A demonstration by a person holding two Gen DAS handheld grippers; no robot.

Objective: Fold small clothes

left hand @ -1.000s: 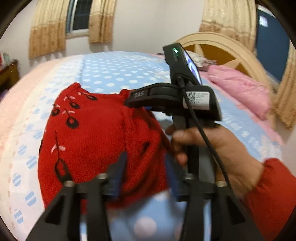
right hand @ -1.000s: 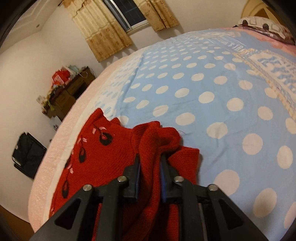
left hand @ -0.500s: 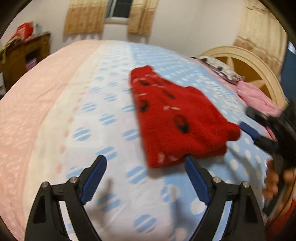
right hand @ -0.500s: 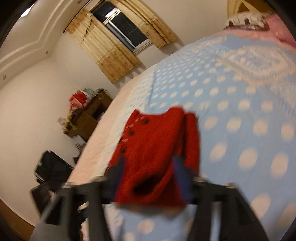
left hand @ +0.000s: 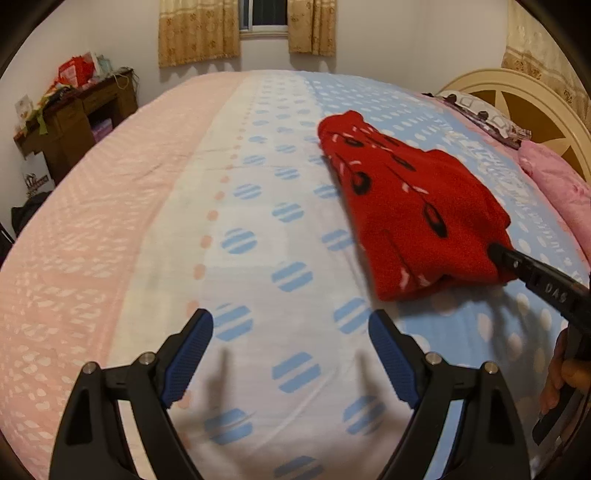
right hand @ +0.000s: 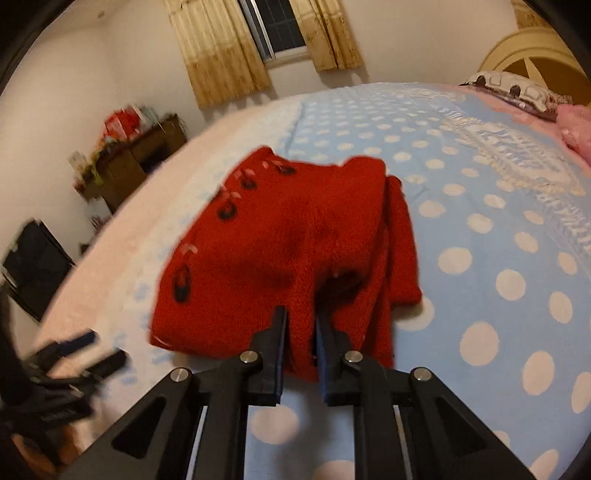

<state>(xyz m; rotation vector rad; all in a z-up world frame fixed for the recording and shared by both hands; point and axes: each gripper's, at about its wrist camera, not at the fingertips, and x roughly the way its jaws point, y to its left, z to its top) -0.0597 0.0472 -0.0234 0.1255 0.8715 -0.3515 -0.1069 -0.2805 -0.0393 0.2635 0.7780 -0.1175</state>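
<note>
Now the red sweater lies folded on the dotted bed, its near edge pinched, it seems, in the just-closed right claw, while the left claw, at eight o'clock from it, gapes wide, holding nothing.

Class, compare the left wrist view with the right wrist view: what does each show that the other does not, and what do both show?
Only the left wrist view shows the left gripper wide open over bare bedspread, with nothing between its pads. Only the right wrist view shows the right gripper shut on the near edge of the red garment. Both show that folded garment lying on the bed, the curtained window, the cluttered wooden desk and the headboard.
</note>
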